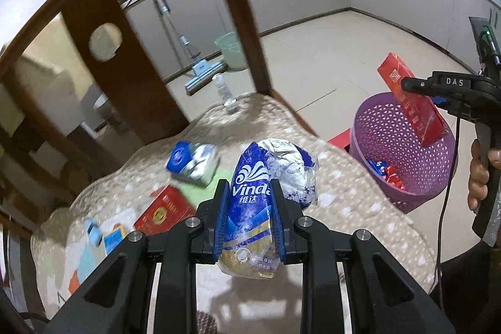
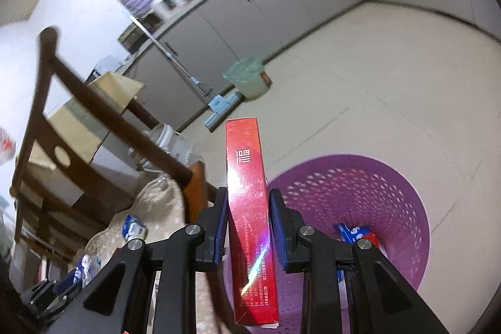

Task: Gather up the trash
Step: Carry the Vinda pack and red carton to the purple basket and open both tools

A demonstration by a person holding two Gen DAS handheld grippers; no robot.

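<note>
Left gripper (image 1: 250, 216) clamped on a crumpled blue-and-white plastic tissue wrapper (image 1: 250, 202), held above the beige quilted chair cushion (image 1: 344, 202). Right gripper (image 2: 247, 224) clamped on a long flat red carton (image 2: 249, 208), held tilted over the round purple perforated plastic basket (image 2: 360, 193), which sits on the floor beside the cushion. Red and blue wrappers (image 1: 386, 174) lie in the basket. A blue-and-white milk carton (image 1: 194, 161) and a red box (image 1: 164, 210) lie on the cushion.

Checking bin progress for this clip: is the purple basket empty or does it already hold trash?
Not empty. The purple basket holds a few red and blue wrappers at the bottom; most of it is unfilled.
</note>
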